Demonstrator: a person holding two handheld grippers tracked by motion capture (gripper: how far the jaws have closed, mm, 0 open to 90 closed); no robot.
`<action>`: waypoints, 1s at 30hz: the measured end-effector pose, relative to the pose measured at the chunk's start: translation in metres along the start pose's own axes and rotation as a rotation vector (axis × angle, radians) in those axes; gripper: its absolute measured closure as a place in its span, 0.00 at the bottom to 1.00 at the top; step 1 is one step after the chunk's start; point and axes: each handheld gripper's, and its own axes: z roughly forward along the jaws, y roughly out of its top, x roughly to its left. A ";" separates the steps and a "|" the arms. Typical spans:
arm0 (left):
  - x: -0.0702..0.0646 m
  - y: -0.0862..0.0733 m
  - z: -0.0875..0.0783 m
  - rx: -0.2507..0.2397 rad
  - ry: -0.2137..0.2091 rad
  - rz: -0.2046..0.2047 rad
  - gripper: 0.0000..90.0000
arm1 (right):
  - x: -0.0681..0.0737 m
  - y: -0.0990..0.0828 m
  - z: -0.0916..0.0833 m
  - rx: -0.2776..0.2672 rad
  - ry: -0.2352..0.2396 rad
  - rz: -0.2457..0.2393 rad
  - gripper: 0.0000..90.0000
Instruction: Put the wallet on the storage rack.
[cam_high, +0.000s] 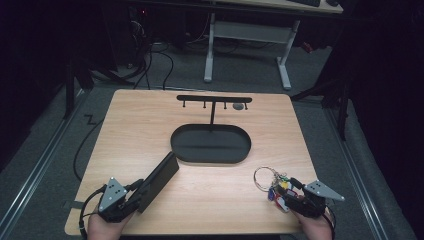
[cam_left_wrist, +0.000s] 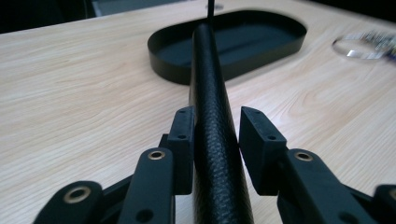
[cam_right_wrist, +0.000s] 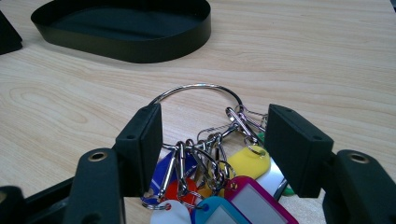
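Note:
A black leather wallet (cam_high: 161, 177) rests on edge on the wooden table (cam_high: 130, 125), pointing toward the black oval tray (cam_high: 173, 142). My left gripper (cam_high: 141, 194) straddles its near end. In the left gripper view the wallet (cam_left_wrist: 210, 70) runs between the pads with a slim gap at the right pad, so the left gripper (cam_left_wrist: 217, 126) is open. A bunch of coloured key tags (cam_high: 276, 189) on a steel ring lies at the right. My right gripper (cam_high: 288, 195) is open around it, with the ring (cam_right_wrist: 196, 86) and tags (cam_right_wrist: 250, 161) between the wide-set pads (cam_right_wrist: 144, 135).
A black hook stand (cam_high: 214, 98) rises behind the tray, with a small grey object (cam_high: 239, 106) by its right end. The tray wall (cam_right_wrist: 140, 53) is close ahead of the keys. The table's front edge runs just under both hands. White desk legs stand on the floor beyond.

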 end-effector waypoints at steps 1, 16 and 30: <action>0.000 0.000 0.000 0.000 0.000 0.000 0.72 | 0.000 0.000 0.000 0.000 0.000 0.000 0.41; -0.001 0.040 0.020 0.238 -0.007 0.111 0.71 | -0.001 0.001 -0.003 -0.010 0.005 -0.001 0.42; 0.000 0.071 0.041 0.487 -0.007 0.230 0.66 | 0.002 0.002 -0.001 -0.004 0.041 -0.014 0.42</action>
